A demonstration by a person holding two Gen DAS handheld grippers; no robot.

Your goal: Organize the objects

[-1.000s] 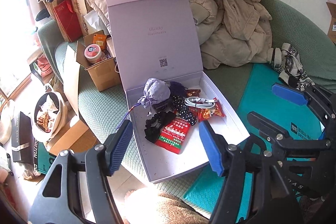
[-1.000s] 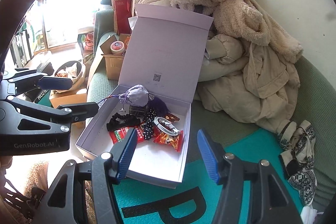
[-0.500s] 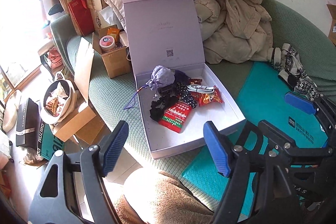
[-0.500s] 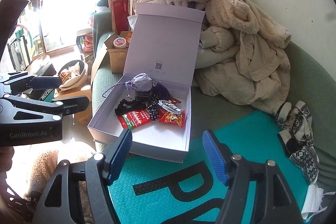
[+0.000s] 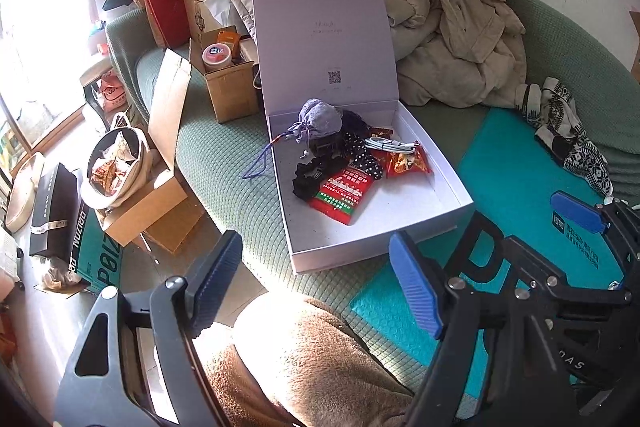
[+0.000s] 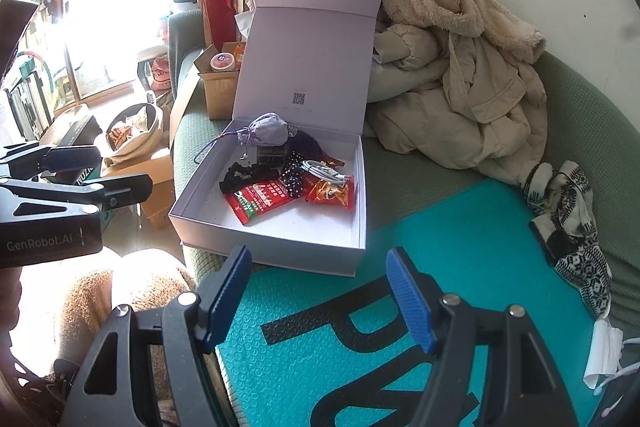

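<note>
I hold my left tool [image 5: 316,283] above the front edge of the green sofa [image 5: 224,163], and its blue pads stand wide apart with nothing between them. My right tool [image 6: 320,291] hangs over the teal mat [image 6: 460,247], also wide and empty; no pad touches anything.

The white box [image 6: 276,251] lies on the sofa with its lid standing upright behind it. One front corner of the box rests on the mat. Inside, near the back wall, sits a grey drawstring pouch [image 5: 320,123], and its purple cord hangs over the left wall. In front of it are a black scrunchie [image 5: 308,179], a red packet [image 5: 340,195], a dotted dark cloth [image 5: 364,155], a coiled white cable [image 5: 390,145] and a small orange snack bag [image 5: 408,163]; they overlap each other.

Beige coats [image 6: 460,83] are piled to the right of the box. A patterned scarf [image 6: 568,219] lies at the far edge of the mat, well apart from the box. A cardboard box [image 5: 228,83] stands just left of the lid.
</note>
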